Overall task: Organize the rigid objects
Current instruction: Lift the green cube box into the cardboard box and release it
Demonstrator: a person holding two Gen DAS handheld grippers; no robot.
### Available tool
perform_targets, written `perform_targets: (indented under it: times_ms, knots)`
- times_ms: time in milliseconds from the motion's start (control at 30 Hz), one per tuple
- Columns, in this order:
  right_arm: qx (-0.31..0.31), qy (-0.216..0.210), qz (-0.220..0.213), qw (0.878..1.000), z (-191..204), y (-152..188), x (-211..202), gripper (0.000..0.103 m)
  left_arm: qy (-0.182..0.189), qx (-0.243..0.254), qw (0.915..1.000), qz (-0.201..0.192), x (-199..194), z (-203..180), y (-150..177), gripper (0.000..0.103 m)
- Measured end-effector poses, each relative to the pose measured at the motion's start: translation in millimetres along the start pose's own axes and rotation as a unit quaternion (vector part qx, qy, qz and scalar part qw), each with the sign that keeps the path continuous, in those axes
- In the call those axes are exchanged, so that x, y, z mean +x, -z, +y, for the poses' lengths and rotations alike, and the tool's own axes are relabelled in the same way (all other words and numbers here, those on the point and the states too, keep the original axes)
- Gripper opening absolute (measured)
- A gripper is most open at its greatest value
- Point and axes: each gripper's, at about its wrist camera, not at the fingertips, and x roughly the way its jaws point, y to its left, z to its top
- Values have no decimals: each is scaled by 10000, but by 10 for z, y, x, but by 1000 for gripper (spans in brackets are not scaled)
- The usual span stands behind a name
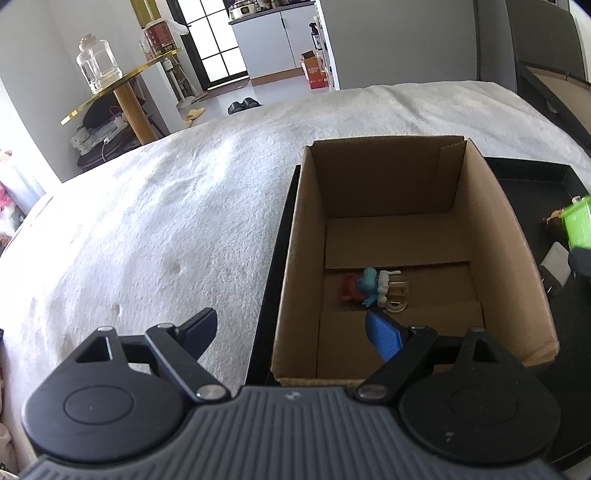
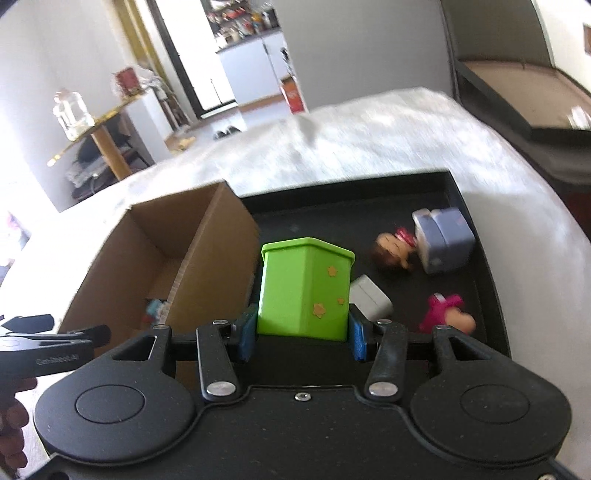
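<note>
At centre frame of the right wrist view, the right gripper (image 2: 302, 328) clamps a green box (image 2: 304, 290) (yellow stars on its side) above the black tray (image 2: 484, 236). The left gripper (image 1: 291, 330) hangs spread wide, holding nothing, at the cardboard box (image 1: 517, 236).

Daylight from window (image 1: 218, 33), blown out left; fisheye bends edges; right wrist view motion-blurred, left sharp.

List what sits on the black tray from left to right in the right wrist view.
Cardboard box → green box, held in the right gripper → white adapter → pink toy
</note>
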Motion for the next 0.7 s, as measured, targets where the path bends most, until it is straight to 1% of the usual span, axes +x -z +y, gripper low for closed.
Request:
perform_targets:
  times_ms: [133, 200, 367, 700]
  knots:
    - [-258, -239, -413, 9985, 118, -44, -77, 47, 76, -61, 10000, -23, -10, 39, 5, 86]
    - [-383, -326, -529, 9973, 176, -69, -102, 47, 107, -89, 9999, -35, -13, 59, 5, 86]
    - [-459, -398, -720, 9956, 254, -122, -111, 47, 185, -173, 9996, -81, -22, 103, -1, 86]
    - [-860, -548, -874, 9909, 510, -199, -107, 47, 446, -287, 9983, -221, -36, 148, 14, 86]
